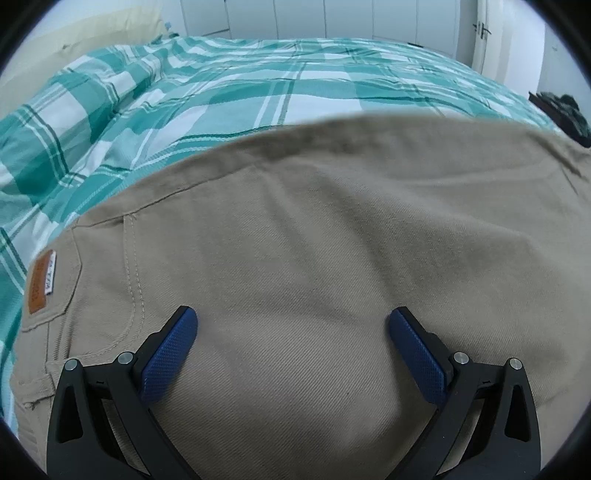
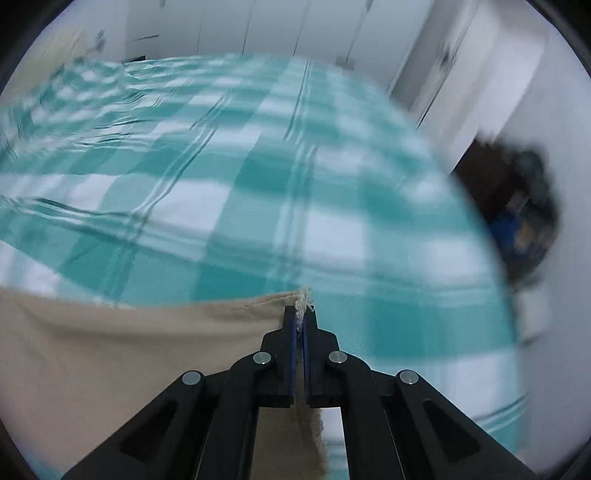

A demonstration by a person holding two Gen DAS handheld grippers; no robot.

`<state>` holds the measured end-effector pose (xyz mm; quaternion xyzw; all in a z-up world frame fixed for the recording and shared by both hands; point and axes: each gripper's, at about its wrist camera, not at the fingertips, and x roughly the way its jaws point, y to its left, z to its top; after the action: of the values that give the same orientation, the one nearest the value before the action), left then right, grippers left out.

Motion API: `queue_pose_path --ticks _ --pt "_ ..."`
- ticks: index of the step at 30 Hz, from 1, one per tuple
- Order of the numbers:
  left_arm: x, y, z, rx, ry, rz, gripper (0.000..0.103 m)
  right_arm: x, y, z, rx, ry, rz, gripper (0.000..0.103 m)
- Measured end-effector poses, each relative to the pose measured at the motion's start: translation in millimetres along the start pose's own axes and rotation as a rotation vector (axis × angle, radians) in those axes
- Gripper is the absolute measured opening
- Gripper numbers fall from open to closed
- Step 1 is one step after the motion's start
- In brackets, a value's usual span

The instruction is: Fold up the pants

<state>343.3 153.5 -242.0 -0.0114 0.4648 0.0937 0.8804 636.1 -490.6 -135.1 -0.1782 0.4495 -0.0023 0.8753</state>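
Beige pants lie spread on a bed with a teal and white checked cover. A brown leather patch marks the waistband at the left. My left gripper is open just above the seat of the pants, its blue pads wide apart and empty. In the right wrist view my right gripper is shut on a frayed corner of the pants and holds the fabric lifted over the cover. That view is blurred by motion.
White wardrobe doors stand behind the bed, with a door at the right. A dark cluttered object sits past the bed's right edge; it also shows in the left wrist view. A cream pillow lies at the far left.
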Motion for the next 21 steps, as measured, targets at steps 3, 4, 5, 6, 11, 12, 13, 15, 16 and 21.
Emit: queue_pose_path --ticks 3,4,5,6,11,12,13,15,16,21 --pt "0.0 0.4 -0.3 0.000 -0.001 0.001 0.102 26.2 8.5 -7.4 0.018 0.077 -0.056 0.004" --pt "-0.2 0.5 -0.5 0.000 -0.003 0.001 0.102 38.3 13.1 -14.5 0.027 0.134 -0.087 0.008" --pt "-0.1 0.7 -0.9 -0.001 -0.005 -0.001 0.102 45.0 13.2 -25.1 0.057 0.183 -0.116 0.011" --pt "0.0 1.0 -1.5 -0.003 -0.008 -0.002 0.102 43.6 13.3 -30.4 0.095 0.187 -0.127 0.015" --pt "0.5 0.0 -2.2 -0.001 -0.013 0.002 0.102 -32.9 53.0 -42.7 0.344 -0.009 0.288 0.029" --pt "0.6 -0.2 -2.1 0.000 -0.012 0.004 0.102 -40.4 74.2 -42.9 0.346 -0.010 0.438 0.039" --pt "0.5 -0.6 -2.0 0.002 -0.011 0.007 0.102 -48.3 101.4 -44.9 0.344 0.001 0.599 0.055" --pt "0.5 -1.4 -1.4 0.006 -0.008 0.013 0.102 -56.9 170.1 -52.2 0.296 0.081 0.910 0.069" --pt "0.5 -1.9 -1.1 0.008 -0.005 0.017 0.102 -58.0 189.6 -55.0 0.265 0.102 0.947 0.069" --pt "-1.9 -6.5 0.2 0.032 -0.002 0.055 0.102 -35.2 204.1 -83.3 0.087 0.164 0.673 0.038"
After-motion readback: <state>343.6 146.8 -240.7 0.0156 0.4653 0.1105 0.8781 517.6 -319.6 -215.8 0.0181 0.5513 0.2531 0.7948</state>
